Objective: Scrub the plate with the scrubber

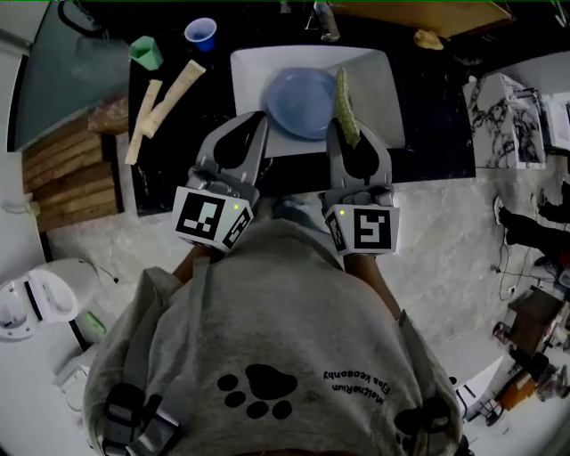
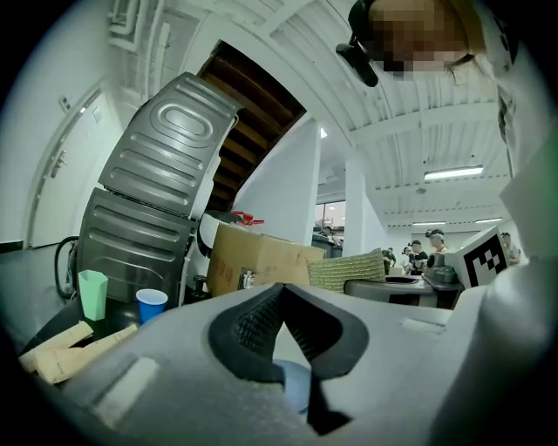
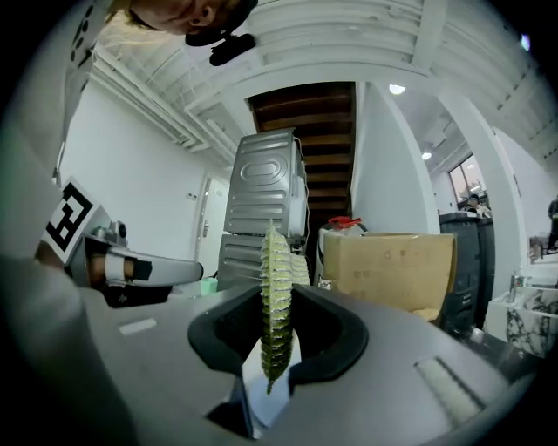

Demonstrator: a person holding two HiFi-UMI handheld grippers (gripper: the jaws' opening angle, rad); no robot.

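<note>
A blue plate point(image 1: 298, 102) lies in the white sink basin point(image 1: 383, 80) on the dark counter. My left gripper point(image 1: 260, 120) reaches level to the plate's near left rim. Its jaws are shut with nothing between the pads. In the left gripper view the left gripper point(image 2: 281, 300) shows its pads meeting, and the plate point(image 2: 295, 383) appears below them. My right gripper point(image 1: 349, 134) is shut on a long green scrubber point(image 1: 345, 107), which stands on edge beside the plate's right rim. The scrubber point(image 3: 275, 305) rises upright between the pads of the right gripper point(image 3: 277, 348).
A blue cup point(image 1: 200, 34), a green cup point(image 1: 146, 52) and pale wooden strips point(image 1: 165, 98) lie on the counter left of the sink. A faucet point(image 1: 325, 20) stands behind the basin. A cardboard box point(image 2: 253, 257) and a grey machine point(image 2: 157, 200) stand beyond.
</note>
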